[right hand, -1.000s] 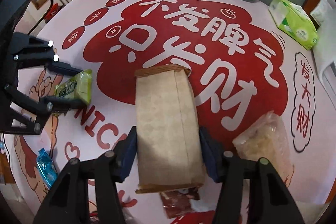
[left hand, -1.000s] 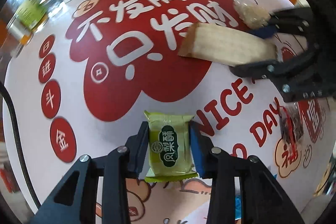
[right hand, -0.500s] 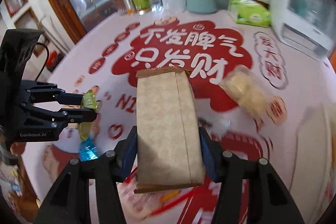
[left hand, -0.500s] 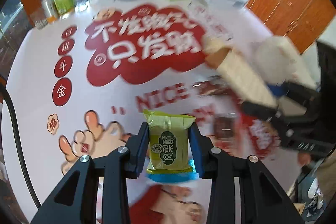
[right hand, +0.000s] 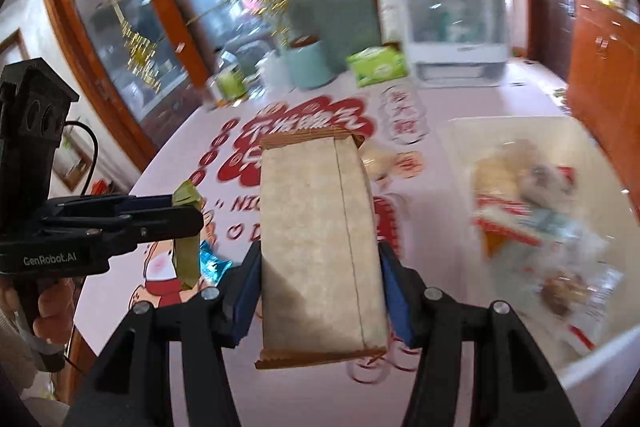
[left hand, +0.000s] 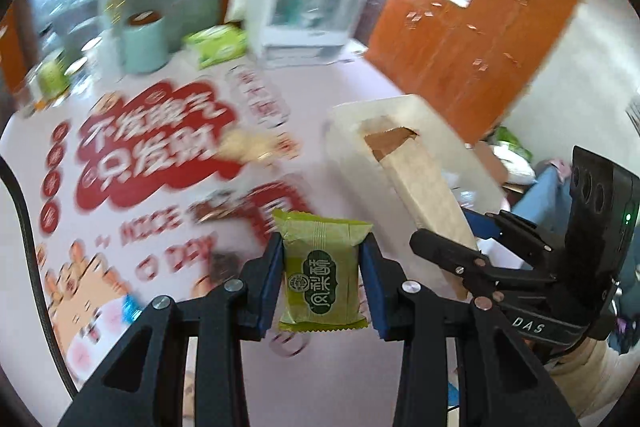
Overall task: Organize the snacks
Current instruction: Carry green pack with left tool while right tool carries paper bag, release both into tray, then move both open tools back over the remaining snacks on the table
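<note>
Both grippers carry a snack above the table.
Motion blur smears the bin's [right hand: 600,359] contents at the table's [right hand: 500,99] right edge. The left gripper [left hand: 323,283] clamps a green packet [left hand: 322,273] with a dark oval label; the right gripper [right hand: 316,287] clamps a long tan packet [right hand: 316,235]. The white tablecloth bears red print; orange-brown cabinets [left hand: 480,47] stand behind.

Both fisheye views are bright with daylight, which seems to come from the glazed wall behind the pale printed surface [left hand: 168,315]. Motion blur smears the red lettering, the loose snacks and the cream-white bin [right hand: 600,367]. Sharp by contrast are the green square snack packet [left hand: 322,279] and the long beige paper-wrapped snack pack [right hand: 320,247]. Straight lines bow toward the edges, and dark vignetting rings each frame.
</note>
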`<state>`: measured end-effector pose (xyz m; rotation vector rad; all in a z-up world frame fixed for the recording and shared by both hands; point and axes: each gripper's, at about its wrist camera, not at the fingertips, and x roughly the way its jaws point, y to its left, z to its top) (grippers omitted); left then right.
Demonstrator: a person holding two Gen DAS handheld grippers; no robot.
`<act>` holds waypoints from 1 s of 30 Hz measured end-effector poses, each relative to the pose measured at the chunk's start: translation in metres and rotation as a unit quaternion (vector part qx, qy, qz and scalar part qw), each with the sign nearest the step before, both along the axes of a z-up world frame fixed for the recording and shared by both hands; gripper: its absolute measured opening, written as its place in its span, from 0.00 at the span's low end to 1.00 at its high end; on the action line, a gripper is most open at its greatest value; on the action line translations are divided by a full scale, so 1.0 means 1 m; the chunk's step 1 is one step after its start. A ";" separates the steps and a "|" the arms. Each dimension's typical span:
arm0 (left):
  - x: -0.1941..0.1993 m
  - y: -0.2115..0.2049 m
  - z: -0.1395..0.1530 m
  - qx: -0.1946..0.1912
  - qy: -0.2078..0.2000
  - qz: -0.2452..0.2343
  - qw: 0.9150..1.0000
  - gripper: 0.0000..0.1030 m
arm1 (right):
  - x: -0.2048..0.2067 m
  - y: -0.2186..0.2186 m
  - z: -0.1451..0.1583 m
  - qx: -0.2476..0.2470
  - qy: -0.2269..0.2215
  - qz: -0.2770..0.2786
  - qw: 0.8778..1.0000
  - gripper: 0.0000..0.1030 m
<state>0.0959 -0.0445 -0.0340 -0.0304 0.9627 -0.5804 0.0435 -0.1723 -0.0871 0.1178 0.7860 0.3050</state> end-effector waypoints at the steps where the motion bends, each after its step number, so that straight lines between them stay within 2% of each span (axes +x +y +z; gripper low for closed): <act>1: 0.000 -0.017 0.006 0.000 -0.009 -0.012 1.000 0.35 | -0.005 -0.011 0.006 -0.002 -0.008 -0.012 1.000 0.54; 7: 0.008 -0.100 0.023 0.001 -0.035 -0.062 0.997 0.35 | -0.027 -0.068 0.027 -0.039 -0.046 -0.094 0.994 0.54; 13: 0.024 -0.161 0.041 -0.003 -0.065 -0.080 0.995 0.35 | -0.035 -0.117 0.045 -0.074 -0.071 -0.162 0.981 0.54; 16: 0.034 -0.187 0.041 0.006 -0.075 -0.081 0.994 0.35 | -0.030 -0.136 0.051 -0.099 -0.078 -0.188 0.974 0.54; 19: 0.043 -0.207 0.026 0.015 -0.062 -0.075 0.995 0.36 | -0.019 -0.152 0.050 -0.118 -0.074 -0.210 0.968 0.54; 20: 0.047 -0.210 0.017 0.025 -0.057 -0.073 0.995 0.38 | -0.015 -0.157 0.048 -0.121 -0.073 -0.214 0.967 0.54; 21: 0.050 -0.215 0.008 0.040 -0.051 -0.072 0.995 0.57 | -0.010 -0.163 0.044 -0.127 -0.067 -0.222 0.965 0.54; 22: 0.055 -0.218 -0.004 0.062 -0.045 -0.065 0.995 0.83 | -0.010 -0.167 0.042 -0.131 -0.061 -0.226 0.963 0.55; 23: 0.058 -0.220 -0.016 0.089 -0.042 -0.050 0.994 0.89 | -0.010 -0.173 0.038 -0.131 -0.054 -0.230 0.963 0.56; 26: 0.064 -0.215 -0.040 0.107 -0.021 -0.036 0.993 0.90 | -0.011 -0.185 0.025 -0.118 -0.029 -0.239 0.963 0.56; 30: 0.072 -0.193 -0.053 0.087 0.016 -0.008 0.996 0.90 | -0.017 -0.183 0.012 -0.101 -0.013 -0.233 0.967 0.56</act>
